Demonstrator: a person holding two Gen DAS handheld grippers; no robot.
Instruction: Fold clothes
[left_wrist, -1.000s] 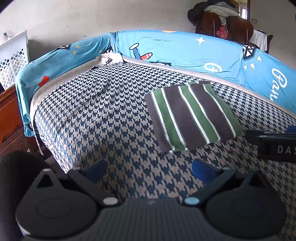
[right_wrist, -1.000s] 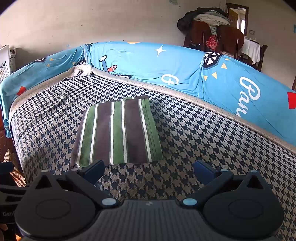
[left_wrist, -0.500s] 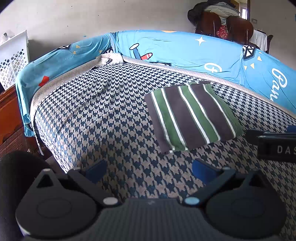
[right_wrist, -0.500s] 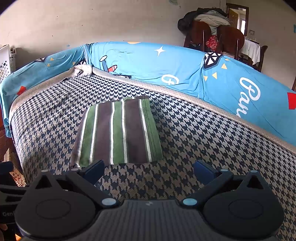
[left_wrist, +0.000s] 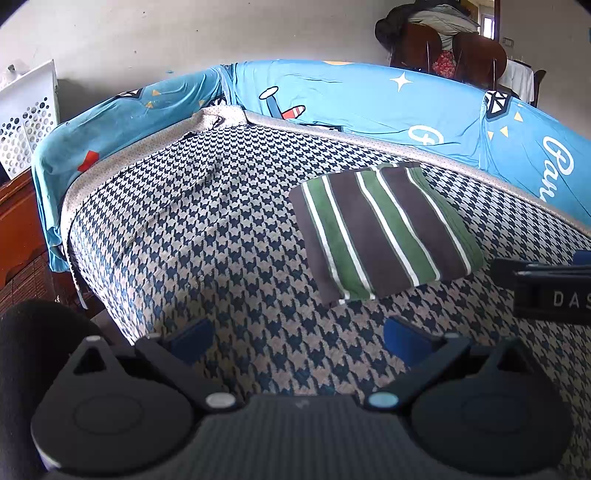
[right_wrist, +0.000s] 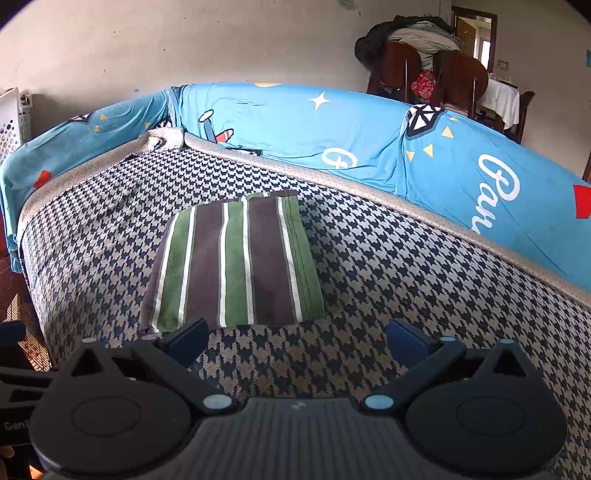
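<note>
A garment with green, brown and white stripes (left_wrist: 384, 230) lies folded into a flat rectangle on the houndstooth cover (left_wrist: 207, 236). It also shows in the right wrist view (right_wrist: 232, 262). My left gripper (left_wrist: 295, 339) is open and empty, held above the cover, near and to the left of the garment. My right gripper (right_wrist: 297, 336) is open and empty, just in front of the garment's near edge. The right gripper's body (left_wrist: 546, 291) shows at the right edge of the left wrist view.
The houndstooth cover (right_wrist: 424, 280) lies over a bed with a blue printed sheet (right_wrist: 332, 122) along its far side. A white perforated basket (left_wrist: 26, 122) stands at the far left. Wooden chairs (right_wrist: 428, 70) piled with clothes stand at the back right.
</note>
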